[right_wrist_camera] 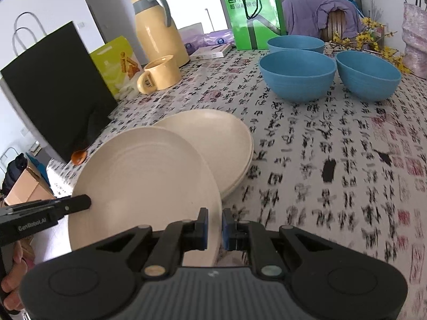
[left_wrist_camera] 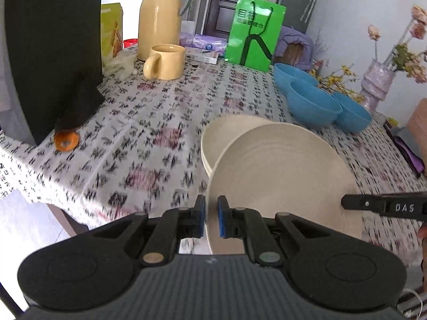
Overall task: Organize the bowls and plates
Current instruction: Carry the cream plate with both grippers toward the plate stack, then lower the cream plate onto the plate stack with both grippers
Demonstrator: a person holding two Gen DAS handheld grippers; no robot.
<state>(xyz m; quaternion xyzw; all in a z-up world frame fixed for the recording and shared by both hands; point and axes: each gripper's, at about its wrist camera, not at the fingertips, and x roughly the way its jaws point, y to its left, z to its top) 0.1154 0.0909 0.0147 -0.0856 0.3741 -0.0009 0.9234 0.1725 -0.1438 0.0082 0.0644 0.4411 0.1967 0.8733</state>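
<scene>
Two grippers clamp one cream plate by opposite rims, above a plate stack.

Left gripper (left_wrist_camera: 211, 220) & right gripper (right_wrist_camera: 214, 228): blue pads closed tight on the plate (left_wrist_camera: 280, 181) rim, lower centre of each view. Plate: round, matte cream, faint concentric rings, empty; tilted, face up, far edge over the stack (right_wrist_camera: 213, 138) of similar cream plates on the table (right_wrist_camera: 333, 146). Cloth: white w/ black calligraphy & pink seals. Three blue bowls (right_wrist_camera: 297, 76), round, matte, upright, grouped upper right. Upper left: glossy yellow jug (right_wrist_camera: 157, 32), mug (right_wrist_camera: 160, 73), black bag (right_wrist_camera: 53, 88).
</scene>
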